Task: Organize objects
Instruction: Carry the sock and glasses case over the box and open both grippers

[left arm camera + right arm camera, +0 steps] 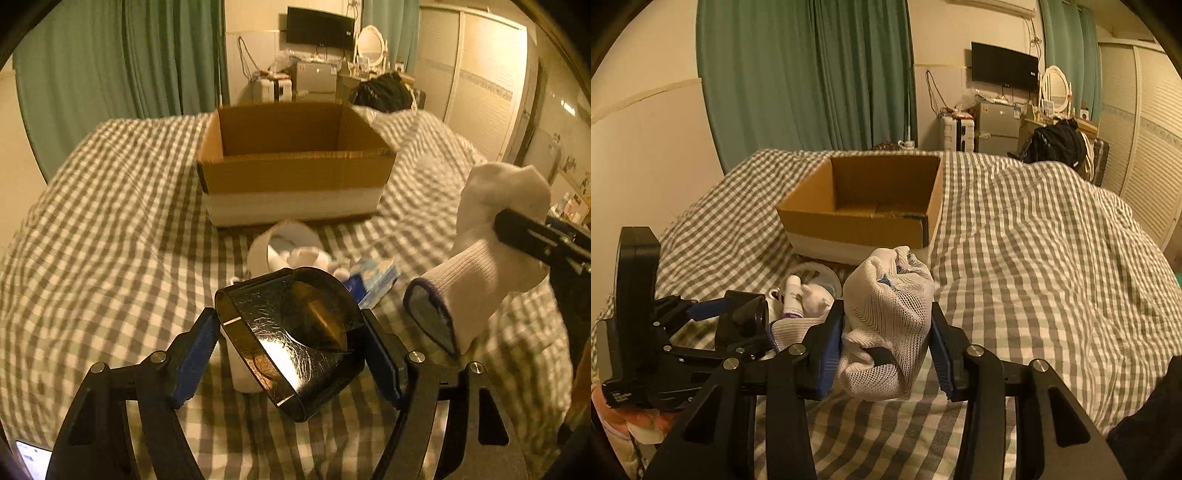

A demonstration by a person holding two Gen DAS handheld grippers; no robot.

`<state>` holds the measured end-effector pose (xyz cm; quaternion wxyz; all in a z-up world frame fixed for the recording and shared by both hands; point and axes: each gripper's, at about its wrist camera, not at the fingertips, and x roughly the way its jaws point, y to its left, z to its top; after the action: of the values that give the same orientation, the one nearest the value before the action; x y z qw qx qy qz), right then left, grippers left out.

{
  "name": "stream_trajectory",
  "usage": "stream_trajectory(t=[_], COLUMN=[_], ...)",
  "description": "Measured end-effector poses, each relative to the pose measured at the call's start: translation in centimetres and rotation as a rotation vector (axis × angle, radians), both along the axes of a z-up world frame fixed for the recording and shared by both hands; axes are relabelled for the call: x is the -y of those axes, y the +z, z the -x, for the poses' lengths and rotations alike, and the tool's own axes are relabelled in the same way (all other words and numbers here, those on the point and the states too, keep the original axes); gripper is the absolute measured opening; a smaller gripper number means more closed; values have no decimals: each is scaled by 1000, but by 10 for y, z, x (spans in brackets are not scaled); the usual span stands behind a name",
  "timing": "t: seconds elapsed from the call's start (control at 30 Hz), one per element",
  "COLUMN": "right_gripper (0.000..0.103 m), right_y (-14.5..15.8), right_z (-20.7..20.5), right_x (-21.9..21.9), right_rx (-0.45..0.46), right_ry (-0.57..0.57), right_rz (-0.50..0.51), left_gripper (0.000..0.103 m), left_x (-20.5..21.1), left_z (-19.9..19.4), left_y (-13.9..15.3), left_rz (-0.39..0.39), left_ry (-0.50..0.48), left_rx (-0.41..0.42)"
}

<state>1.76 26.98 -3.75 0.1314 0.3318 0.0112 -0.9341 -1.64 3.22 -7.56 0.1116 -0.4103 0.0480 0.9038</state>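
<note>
Left wrist view: the open brown cardboard box (295, 162) on the checked bed (110, 206) appears empty, so the sorting is judged barely begun. A dark glossy wedge-shaped case (295, 339) is pinched in the left gripper (291, 350), the box at 12 o'clock beyond. A white tub (284, 247) and blue packet (373, 277) lie between.

Right wrist view: a white mesh sock (886, 325) is clamped in the right gripper (886, 343); the box stands at 12 o'clock, well apart.

Green curtains (809, 74) hang behind a gingham-covered bed (1034, 236) (warm, dim light), wall television (1004, 67) beyond.
</note>
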Motion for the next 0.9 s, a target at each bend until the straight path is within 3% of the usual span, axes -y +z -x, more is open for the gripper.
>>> stream_trajectory(t=[0.27, 0.5, 0.77, 0.9], right_gripper=[42, 42, 42, 42], right_y=[38, 79, 112, 113], right_z=[-7, 23, 98, 146], right_x=[9, 24, 39, 46], right_rx=[-93, -173, -206, -204], right_ry=[17, 56, 76, 74], right_rz=[-28, -57, -56, -58], left_gripper=[77, 77, 77, 77], left_x=[8, 6, 4, 1], left_z=[14, 56, 127, 173], left_y=[58, 106, 125, 116], left_rz=[-47, -92, -80, -53], left_ry=[35, 42, 13, 5], left_rx=[-101, -191, -200, -191])
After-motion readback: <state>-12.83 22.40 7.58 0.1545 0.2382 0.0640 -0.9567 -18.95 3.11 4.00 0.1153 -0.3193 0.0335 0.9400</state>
